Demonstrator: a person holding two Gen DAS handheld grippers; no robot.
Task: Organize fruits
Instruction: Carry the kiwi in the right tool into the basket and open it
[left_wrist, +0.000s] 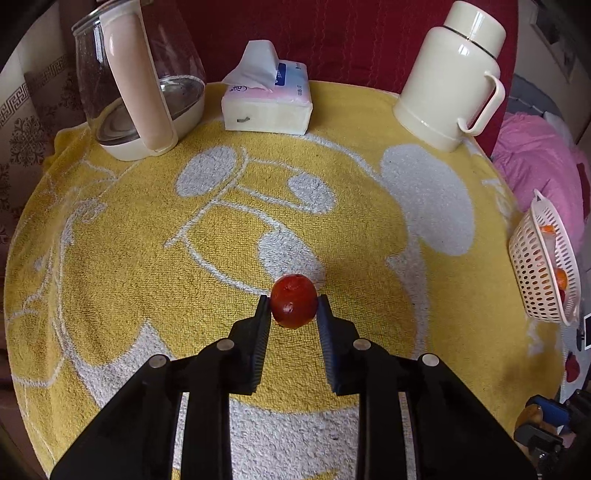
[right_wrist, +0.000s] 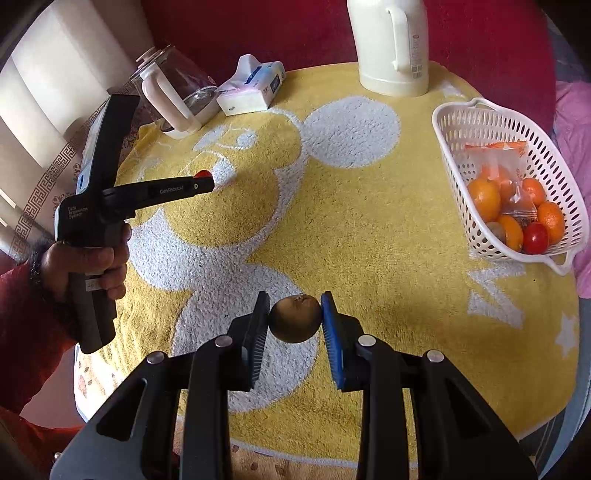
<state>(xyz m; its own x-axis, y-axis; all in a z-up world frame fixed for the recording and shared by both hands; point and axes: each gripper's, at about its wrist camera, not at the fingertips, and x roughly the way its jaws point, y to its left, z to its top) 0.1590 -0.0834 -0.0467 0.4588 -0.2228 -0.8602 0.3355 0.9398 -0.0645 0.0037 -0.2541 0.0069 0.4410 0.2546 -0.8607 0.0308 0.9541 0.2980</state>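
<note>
My left gripper (left_wrist: 293, 301) is shut on a small red fruit (left_wrist: 293, 305) and holds it above the yellow towel. In the right wrist view the left gripper (right_wrist: 207, 181) shows at the left with the red fruit (right_wrist: 203, 173) at its tips. My right gripper (right_wrist: 294, 304) is shut on a brown kiwi (right_wrist: 294, 319) over the towel's near part. A white perforated basket (right_wrist: 460, 122) stands at the right edge of the table with several oranges (right_wrist: 484, 199), a small red tomato (right_wrist: 535, 238) and a plastic packet. The basket (left_wrist: 532, 273) also shows at the far right in the left wrist view.
A yellow cartoon towel (left_wrist: 147, 258) covers the round table. At the back stand a glass kettle (left_wrist: 140, 85), a tissue pack (left_wrist: 267, 99) and a cream thermos jug (left_wrist: 450, 77). A red backrest is behind, pink bedding (left_wrist: 535, 166) at the right.
</note>
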